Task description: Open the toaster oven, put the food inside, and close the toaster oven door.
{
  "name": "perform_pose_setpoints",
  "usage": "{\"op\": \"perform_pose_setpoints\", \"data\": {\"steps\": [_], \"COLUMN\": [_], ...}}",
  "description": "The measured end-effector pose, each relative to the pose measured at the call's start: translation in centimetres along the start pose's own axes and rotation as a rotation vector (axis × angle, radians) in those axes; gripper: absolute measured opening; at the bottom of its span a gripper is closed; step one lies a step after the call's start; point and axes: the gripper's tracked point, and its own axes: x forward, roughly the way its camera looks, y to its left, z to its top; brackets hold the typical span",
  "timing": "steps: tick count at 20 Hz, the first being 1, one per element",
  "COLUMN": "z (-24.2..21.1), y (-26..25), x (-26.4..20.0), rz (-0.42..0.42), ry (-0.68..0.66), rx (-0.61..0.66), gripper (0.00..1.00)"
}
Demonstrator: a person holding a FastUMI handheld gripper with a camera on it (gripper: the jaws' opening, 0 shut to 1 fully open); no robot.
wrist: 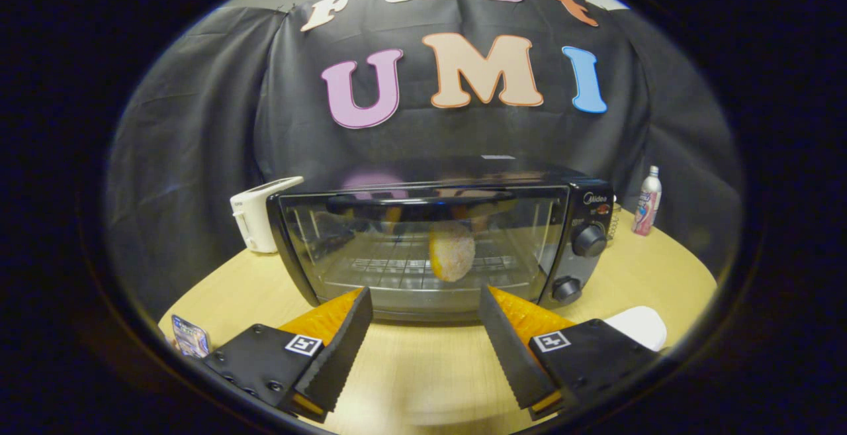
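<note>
Toaster oven (437,243) at the counter's (410,362) middle, glass door shut, round breaded food (452,251) on the rack inside, tool (423,302) spread wide and holding nothing, just short of the door, white toaster (257,213) at the far left edge, bottle (647,200) at the far right edge.

Brand: "Midea", on the toaster oven (437,243) control panel, above the knobs.
Bottle (646,200) label: illegible.

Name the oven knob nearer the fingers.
The lower knob, below the bigger upper knob on the oven, just beyond the open gripper.
</note>
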Motion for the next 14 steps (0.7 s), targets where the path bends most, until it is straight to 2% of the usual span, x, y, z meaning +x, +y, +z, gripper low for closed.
{"op": "perform_pose_setpoints", "data": {"steps": [7, 14], "z": [1.8, 7.8], "y": [-1.1, -3.7], "x": [-0.6, -5.9], "rz": [-0.005, 0.019], "ry": [-0.040, -0.156], "rx": [0.018, -0.018], "gripper": [0.99, 0.99]}}
